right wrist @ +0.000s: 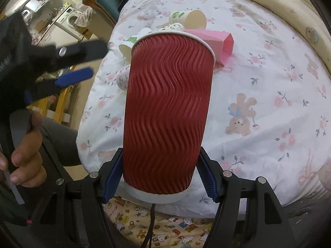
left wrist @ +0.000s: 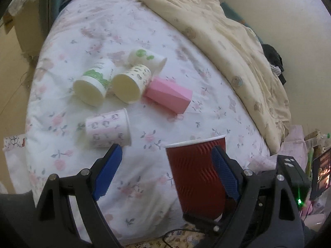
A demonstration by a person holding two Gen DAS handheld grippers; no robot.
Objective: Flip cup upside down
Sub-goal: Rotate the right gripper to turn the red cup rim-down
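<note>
A red ribbed paper cup point(right wrist: 167, 111) with a white rim is held upright, mouth up, above the near edge of the bed. My right gripper point(right wrist: 160, 165) is shut on the cup near its base. The cup also shows in the left wrist view point(left wrist: 196, 175), beside the left gripper's right finger. My left gripper point(left wrist: 167, 157) is open and empty, its blue fingers point(left wrist: 109, 169) spread wide; it also shows at the left of the right wrist view point(right wrist: 82, 62).
Several paper cups lie on their sides on the floral bedsheet point(left wrist: 144, 31): a pink faceted one point(left wrist: 168, 95), a green-printed one point(left wrist: 93, 84), a patterned one point(left wrist: 130, 84), another point(left wrist: 108, 128) near my left fingers. A beige quilt point(left wrist: 217, 26) lies along the right.
</note>
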